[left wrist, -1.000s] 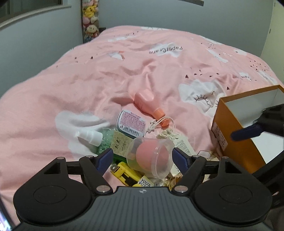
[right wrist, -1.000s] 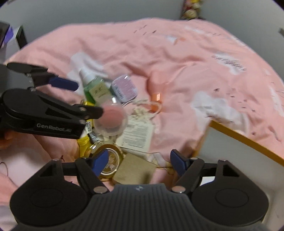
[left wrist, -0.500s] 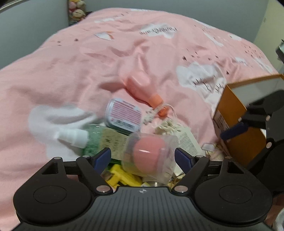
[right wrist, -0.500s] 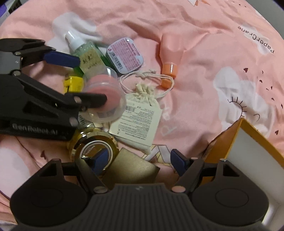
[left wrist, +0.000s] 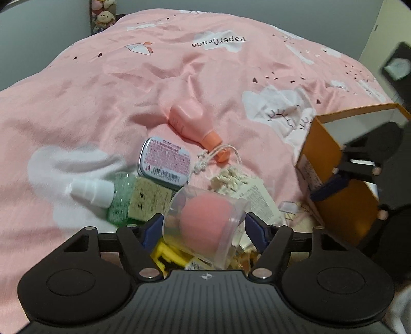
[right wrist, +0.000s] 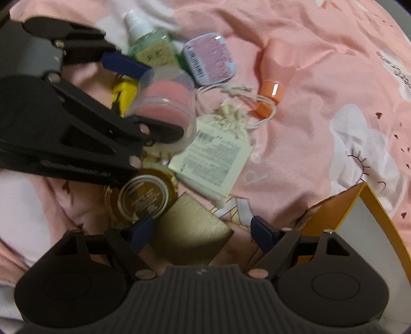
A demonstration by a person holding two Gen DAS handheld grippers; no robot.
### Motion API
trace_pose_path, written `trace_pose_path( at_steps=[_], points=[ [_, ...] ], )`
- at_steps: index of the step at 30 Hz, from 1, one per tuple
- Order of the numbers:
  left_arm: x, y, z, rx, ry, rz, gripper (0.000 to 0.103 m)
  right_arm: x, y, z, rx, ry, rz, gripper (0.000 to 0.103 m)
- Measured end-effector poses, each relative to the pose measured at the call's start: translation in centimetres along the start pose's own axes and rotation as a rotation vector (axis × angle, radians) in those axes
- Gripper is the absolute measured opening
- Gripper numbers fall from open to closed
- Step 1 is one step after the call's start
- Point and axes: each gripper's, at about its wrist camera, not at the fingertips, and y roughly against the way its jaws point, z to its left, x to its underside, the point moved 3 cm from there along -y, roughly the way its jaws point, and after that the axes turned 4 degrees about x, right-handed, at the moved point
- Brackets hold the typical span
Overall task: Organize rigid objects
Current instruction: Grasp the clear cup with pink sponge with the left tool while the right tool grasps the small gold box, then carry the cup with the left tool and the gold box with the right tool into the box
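Note:
My left gripper (left wrist: pixel 204 227) is shut on a clear plastic cup holding a pink sponge (left wrist: pixel 205 226), lifted a little above the pile; it also shows in the right wrist view (right wrist: pixel 164 108). My right gripper (right wrist: pixel 201 231) is open and empty, over a gold card (right wrist: pixel 190 233) next to a gold-lidded jar (right wrist: pixel 143 199). An orange box with a white inside (left wrist: pixel 334 164) stands at the right (right wrist: pixel 372 221). On the pink bedspread lie a green spray bottle (left wrist: pixel 123 195), a pink-labelled tin (left wrist: pixel 164 160) and a pink bottle (left wrist: pixel 192 123).
A drawstring pouch with a paper tag (right wrist: pixel 218 151) and a yellow object (left wrist: pixel 169 254) lie in the pile. Stuffed toys (left wrist: pixel 102 18) sit at the far corner. The bedspread (left wrist: pixel 128 77) stretches away beyond the pile.
The left gripper has closed in on the cup and raised it slightly. The right gripper has moved lower and closer over the jar and gold card.

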Motion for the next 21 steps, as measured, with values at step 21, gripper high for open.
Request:
trace_pose_path(
  at_steps=[21],
  points=[
    [2.5,4.4,-1.9,0.006,0.013,-0.052,0.077,1.7,-1.2,4.0,0.009,0.345,0.014,0.074]
  ],
)
